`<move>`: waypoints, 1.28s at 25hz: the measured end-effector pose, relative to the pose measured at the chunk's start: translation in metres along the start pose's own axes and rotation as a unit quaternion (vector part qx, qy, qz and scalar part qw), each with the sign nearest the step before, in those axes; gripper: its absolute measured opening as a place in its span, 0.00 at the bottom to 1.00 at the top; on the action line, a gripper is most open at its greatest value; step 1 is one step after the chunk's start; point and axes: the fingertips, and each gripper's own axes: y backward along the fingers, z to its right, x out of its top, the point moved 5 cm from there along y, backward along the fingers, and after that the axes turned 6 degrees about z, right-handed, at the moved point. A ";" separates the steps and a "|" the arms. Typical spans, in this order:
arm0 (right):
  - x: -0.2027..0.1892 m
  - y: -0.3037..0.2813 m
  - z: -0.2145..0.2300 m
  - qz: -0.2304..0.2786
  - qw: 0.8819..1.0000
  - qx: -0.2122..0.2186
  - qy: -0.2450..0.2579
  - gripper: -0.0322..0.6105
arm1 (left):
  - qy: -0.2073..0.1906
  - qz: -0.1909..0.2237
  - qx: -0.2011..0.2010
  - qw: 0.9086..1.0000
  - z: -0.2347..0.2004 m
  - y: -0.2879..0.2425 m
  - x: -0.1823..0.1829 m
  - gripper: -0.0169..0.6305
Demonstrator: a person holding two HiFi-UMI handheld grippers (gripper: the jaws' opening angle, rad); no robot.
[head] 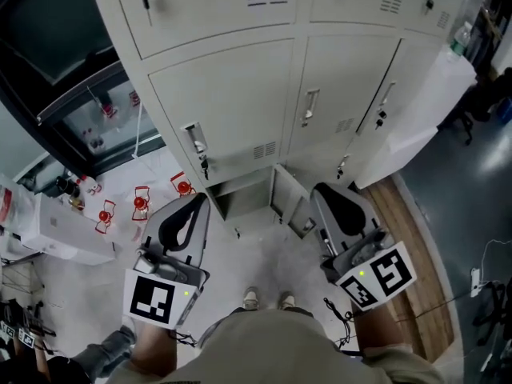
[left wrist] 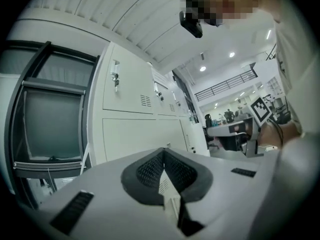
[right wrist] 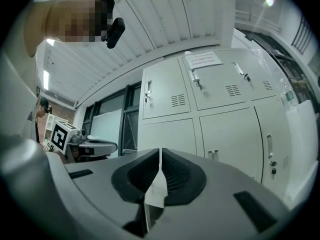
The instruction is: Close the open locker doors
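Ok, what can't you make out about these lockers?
- Open locker inside: head view, steep angle shows little; contents unclear.
- Its door: in neither gripper view, below what they show.
- Top lockers: head view, cut off by the upper edge.
- Notice print: right gripper view, too small.

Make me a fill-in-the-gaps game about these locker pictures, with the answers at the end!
1. The left gripper has its jaws ___, with nothing between them.
2. The right gripper holds ___ in its shut jaws.
3. The small open locker door sits in the ___ row.
4. The marker cube on the left gripper is black and ___.
Missing words: shut; nothing; bottom; white.
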 end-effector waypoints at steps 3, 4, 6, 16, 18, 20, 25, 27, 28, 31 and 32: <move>0.001 0.023 0.003 -0.009 1.000 -0.010 0.004 0.08 | 0.012 -0.004 -0.019 1.000 0.020 -0.005 -0.007 0.04; 0.000 0.030 0.005 -0.012 1.000 -0.013 0.005 0.08 | 0.018 -0.008 -0.023 1.000 0.026 -0.005 -0.011 0.04; -0.002 0.041 0.007 -0.020 1.000 -0.017 0.006 0.08 | 0.028 -0.012 -0.031 0.999 0.038 -0.006 -0.017 0.04; -0.002 0.063 0.019 -0.034 0.999 -0.028 0.014 0.08 | 0.077 -0.021 -0.054 0.995 0.071 -0.014 -0.023 0.04; -0.003 0.064 0.019 -0.036 0.999 -0.026 0.013 0.07 | 0.082 -0.014 -0.051 0.995 0.071 -0.014 -0.021 0.04; -0.003 0.063 0.019 -0.036 0.999 -0.024 0.012 0.07 | 0.078 -0.011 -0.047 0.996 0.070 -0.014 -0.020 0.04; -0.005 0.060 0.022 -0.039 0.999 -0.028 0.021 0.14 | 0.060 -0.006 -0.043 0.997 0.065 -0.016 -0.021 0.04; -0.008 0.059 0.027 -0.042 0.998 -0.034 0.023 0.18 | 0.059 -0.003 -0.042 0.997 0.062 -0.020 -0.022 0.04; -0.009 0.058 0.030 -0.043 0.998 -0.037 0.023 0.21 | 0.060 -0.001 -0.042 0.997 0.061 -0.023 -0.023 0.04; -0.016 0.057 0.043 -0.048 0.997 -0.047 0.025 0.27 | 0.052 0.001 -0.045 0.998 0.059 -0.034 -0.027 0.04; -0.020 0.057 0.048 -0.051 0.997 -0.049 0.023 0.27 | 0.047 0.001 -0.045 0.998 0.060 -0.037 -0.030 0.04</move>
